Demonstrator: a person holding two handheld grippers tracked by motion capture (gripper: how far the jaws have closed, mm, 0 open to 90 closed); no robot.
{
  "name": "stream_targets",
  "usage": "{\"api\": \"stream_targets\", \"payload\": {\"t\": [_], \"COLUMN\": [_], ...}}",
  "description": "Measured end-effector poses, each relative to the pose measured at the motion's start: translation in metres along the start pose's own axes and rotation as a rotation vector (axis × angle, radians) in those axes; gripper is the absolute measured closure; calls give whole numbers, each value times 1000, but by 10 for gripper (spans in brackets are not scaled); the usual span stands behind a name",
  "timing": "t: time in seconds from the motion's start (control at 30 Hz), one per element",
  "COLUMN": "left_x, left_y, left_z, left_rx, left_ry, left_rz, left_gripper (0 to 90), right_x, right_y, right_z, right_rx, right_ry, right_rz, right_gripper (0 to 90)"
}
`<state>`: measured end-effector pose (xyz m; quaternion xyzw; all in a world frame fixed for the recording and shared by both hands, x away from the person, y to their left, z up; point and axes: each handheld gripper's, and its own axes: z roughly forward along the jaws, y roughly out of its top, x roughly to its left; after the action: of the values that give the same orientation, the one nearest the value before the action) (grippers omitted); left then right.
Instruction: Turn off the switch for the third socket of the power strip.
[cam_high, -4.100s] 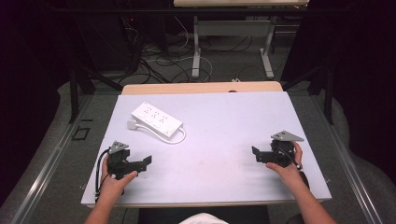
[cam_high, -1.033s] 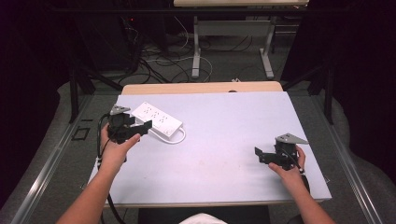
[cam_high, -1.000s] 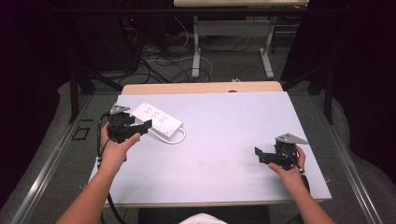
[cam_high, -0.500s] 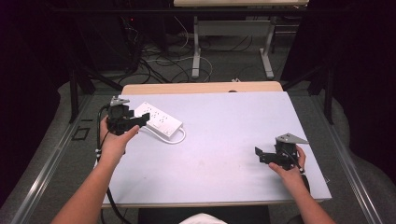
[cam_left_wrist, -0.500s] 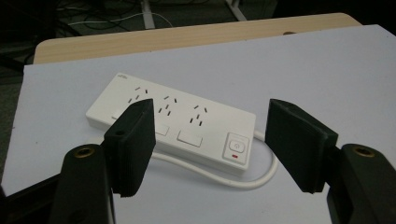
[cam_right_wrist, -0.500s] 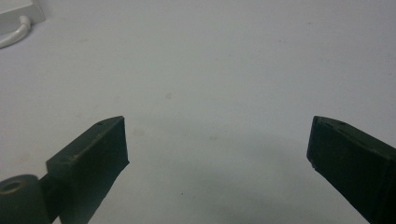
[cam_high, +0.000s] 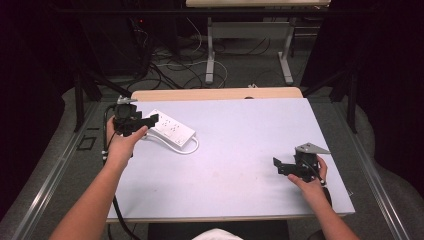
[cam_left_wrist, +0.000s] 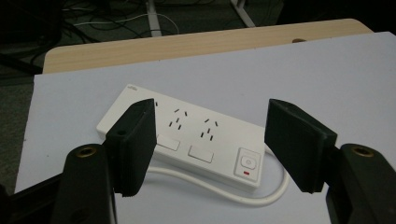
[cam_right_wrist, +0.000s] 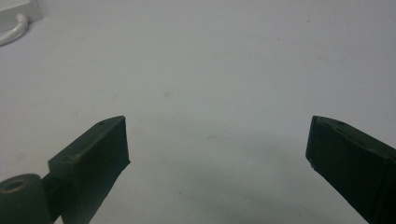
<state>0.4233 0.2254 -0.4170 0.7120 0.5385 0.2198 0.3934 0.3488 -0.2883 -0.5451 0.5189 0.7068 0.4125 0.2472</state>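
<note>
A white power strip (cam_high: 171, 130) lies at the back left of the pale table (cam_high: 240, 145), its white cord (cam_high: 189, 148) looping by its near right end. In the left gripper view the power strip (cam_left_wrist: 187, 137) shows several sockets and a switch with a red mark. My left gripper (cam_high: 150, 120) hovers open just left of the strip, jaws aimed at it, the left gripper (cam_left_wrist: 210, 140) spread wide around it with nothing held. At the table's right my right gripper (cam_high: 276, 165) rests low and open; the right gripper (cam_right_wrist: 217, 154) has bare tabletop between its jaws.
A wooden strip (cam_high: 215, 93) borders the table's far edge. Beyond it are desk legs (cam_high: 210, 55) and loose cables (cam_high: 170, 60) on the floor. A metal rail (cam_high: 50, 175) runs along the left side. The strip's corner and cord (cam_right_wrist: 14, 21) sit far off in the right gripper view.
My left gripper has moved from the near left of the table forward to the power strip and edged closer to it in the last second. The right gripper has hardly shifted.
</note>
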Motion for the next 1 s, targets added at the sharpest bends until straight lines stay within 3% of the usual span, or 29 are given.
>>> {"api": "stream_targets", "payload": {"t": [0.23, 0.43, 0.77, 0.8, 1.0], "left_x": [7, 15, 25, 25, 30], "left_y": [8, 16, 27, 27, 32], "left_z": [5, 7, 17, 19, 26], "left_rx": [2, -33, -22, -39, -22], "left_ry": [9, 13, 11, 14, 7], "left_rz": [-18, -50, -5, -14, -18], "left_gripper": [366, 387, 407, 409, 410], "right_x": [-1, -1, -1, -1, -1], "right_y": [0, 0, 0, 0, -1], "right_z": [0, 1, 1, 1, 1], "right_rx": [0, -4, 7, 7, 7], "right_ry": [0, -8, -2, -2, 2], "right_rz": [0, 5, 2, 2, 7], "right_gripper": [56, 57, 59, 59, 61]}}
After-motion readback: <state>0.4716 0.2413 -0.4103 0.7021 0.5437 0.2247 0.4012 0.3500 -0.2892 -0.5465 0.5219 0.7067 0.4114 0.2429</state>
